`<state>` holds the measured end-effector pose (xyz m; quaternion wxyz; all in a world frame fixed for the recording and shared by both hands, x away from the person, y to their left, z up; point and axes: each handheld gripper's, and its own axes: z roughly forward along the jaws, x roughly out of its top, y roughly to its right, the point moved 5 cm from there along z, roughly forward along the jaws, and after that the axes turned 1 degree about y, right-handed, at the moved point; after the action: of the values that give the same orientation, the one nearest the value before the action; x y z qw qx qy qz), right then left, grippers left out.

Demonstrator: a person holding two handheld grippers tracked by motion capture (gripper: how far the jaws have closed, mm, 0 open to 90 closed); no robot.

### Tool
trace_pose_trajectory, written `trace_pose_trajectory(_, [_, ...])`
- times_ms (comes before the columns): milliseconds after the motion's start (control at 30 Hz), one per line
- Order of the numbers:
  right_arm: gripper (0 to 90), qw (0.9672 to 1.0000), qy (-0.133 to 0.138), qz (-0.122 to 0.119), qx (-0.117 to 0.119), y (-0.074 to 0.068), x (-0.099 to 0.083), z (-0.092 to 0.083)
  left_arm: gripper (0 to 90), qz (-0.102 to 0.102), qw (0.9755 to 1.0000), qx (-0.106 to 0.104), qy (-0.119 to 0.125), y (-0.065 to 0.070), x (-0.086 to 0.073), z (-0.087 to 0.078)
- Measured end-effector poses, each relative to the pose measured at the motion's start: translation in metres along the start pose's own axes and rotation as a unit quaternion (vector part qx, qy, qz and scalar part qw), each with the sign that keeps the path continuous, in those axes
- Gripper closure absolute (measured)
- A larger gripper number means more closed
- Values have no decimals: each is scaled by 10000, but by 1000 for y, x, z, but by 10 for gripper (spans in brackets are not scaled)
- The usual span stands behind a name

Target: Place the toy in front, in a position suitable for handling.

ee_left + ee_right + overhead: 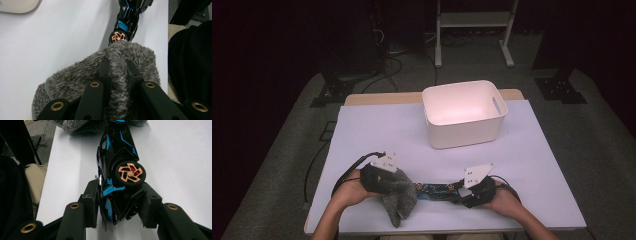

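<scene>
Toy car [117,170], black w/ blue trim & copper wheels, lies on its side near the front edge of the table [377,125], about mid-width, between the two hands. Right gripper [120,202] has its jaws part-closed on the car's rear end, pads pressing both flanks, so the car's pinned. Left gripper [117,67] is pinched tight on a fold of the grey fuzzy cloth [82,80], which sits bunched at the car's other end, touching the front wheel [118,36].

Progress, by my read: both grabs are done, wiping/covering the car is just starting; most of the body is bare. White bin [464,112] stands empty toward the back edge, well apart from the car; nothing's gone in yet. Left: work the cloth along the car, then prob. stow.
</scene>
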<state>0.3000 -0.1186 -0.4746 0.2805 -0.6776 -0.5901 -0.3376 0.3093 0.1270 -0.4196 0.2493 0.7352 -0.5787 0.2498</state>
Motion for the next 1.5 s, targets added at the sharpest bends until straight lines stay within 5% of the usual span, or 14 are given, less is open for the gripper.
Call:
trace_pose_trajectory(500, [556, 10000, 14, 4, -13, 0, 0, 1, 794, 521, 9984, -216, -106, 9, 42, 29])
trace_pose_trajectory(733, [556, 10000, 34, -2, 5, 0, -1, 1, 795, 350, 9991, -218, -35, 6, 26, 16])
trace_pose_trajectory(967, [553, 10000, 28, 6, -2, 1, -1, 1, 796, 19, 9999, 76, -104, -5, 5, 2])
trace_pose_trajectory(1133, [552, 10000, 21, 20, -12, 1, -1, 1, 796, -121, 9998, -76, 118, -7, 3, 6])
trace_pose_trajectory(1333, [552, 10000, 2, 15, 2, 1, -1, 1, 796, 109, 9996, -207, 167, 1, 30, 16])
trace_pose_trajectory(1500, [553, 10000, 4, -3, -27, -1, 0, 2, 796, 577, 9971, -499, -68, 14, 66, 51])
